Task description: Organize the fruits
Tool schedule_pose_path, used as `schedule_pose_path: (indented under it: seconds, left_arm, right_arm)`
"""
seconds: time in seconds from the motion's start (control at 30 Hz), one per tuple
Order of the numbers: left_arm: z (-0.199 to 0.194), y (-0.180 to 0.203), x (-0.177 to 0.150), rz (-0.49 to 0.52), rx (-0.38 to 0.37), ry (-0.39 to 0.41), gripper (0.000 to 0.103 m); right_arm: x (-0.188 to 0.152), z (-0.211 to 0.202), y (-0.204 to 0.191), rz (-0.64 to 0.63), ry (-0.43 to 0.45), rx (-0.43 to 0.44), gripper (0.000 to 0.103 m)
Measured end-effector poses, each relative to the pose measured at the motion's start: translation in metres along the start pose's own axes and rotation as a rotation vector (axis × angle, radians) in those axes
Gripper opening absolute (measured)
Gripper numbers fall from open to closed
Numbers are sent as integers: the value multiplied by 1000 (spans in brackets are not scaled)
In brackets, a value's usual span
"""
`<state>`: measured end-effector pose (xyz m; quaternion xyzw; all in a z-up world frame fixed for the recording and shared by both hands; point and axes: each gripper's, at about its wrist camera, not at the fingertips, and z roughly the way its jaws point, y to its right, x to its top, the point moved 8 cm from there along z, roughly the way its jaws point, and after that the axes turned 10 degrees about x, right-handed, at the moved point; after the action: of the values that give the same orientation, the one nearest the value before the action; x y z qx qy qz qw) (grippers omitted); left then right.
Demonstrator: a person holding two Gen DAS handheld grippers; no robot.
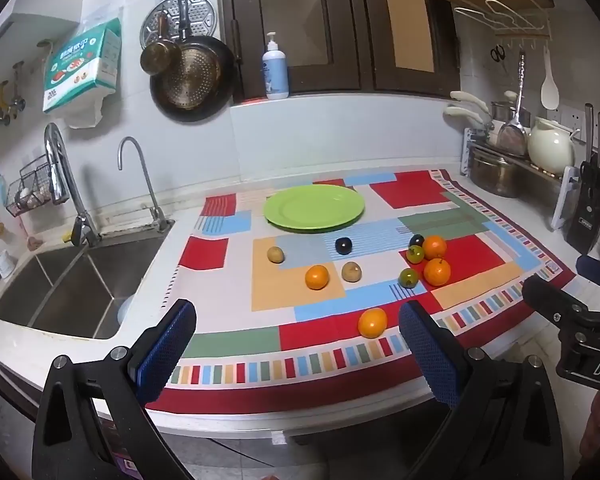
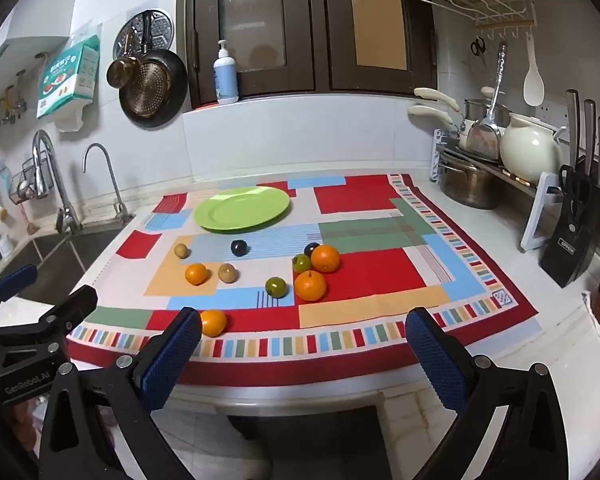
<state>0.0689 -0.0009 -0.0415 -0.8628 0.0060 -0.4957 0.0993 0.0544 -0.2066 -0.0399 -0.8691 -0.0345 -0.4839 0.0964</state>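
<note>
Left tongs at the bottom of the left wrist view, spread wide, holding nothing. Blue pads above the near edge of the cloth. Right tongs at the bottom of the right wrist view, spread wide too, holding nothing.

Just past the tips, a bright patchwork cloth on the white counter. Nearest orange low in the middle of the frame, close to the right pad. Another orange a bit higher, beside a brown fruit. A second brown fruit up and left. One dark plum alone near the center. Two more oranges, two green fruits and a second dark plum bunched at center right.

Green plate above the fruit, nothing on it. Sink at the left. Knife block at the far right.
</note>
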Motion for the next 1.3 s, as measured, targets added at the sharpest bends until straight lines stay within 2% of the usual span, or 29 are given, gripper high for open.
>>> schedule_pose_path:
  seconds: [0.27,0.43,1.3]
  left_arm:
    - [-10,18,6,0,7,-4,103]
    - [-6,7,4,-16,-20,-6,103]
    - [-13,6,7,-17,-5,14,103]
  right_arm:
    - [1,-1,2,6,8,9,103]
    - [1,-2,4,11,9,8,103]
    - [1,-3,4,12,6,30,103]
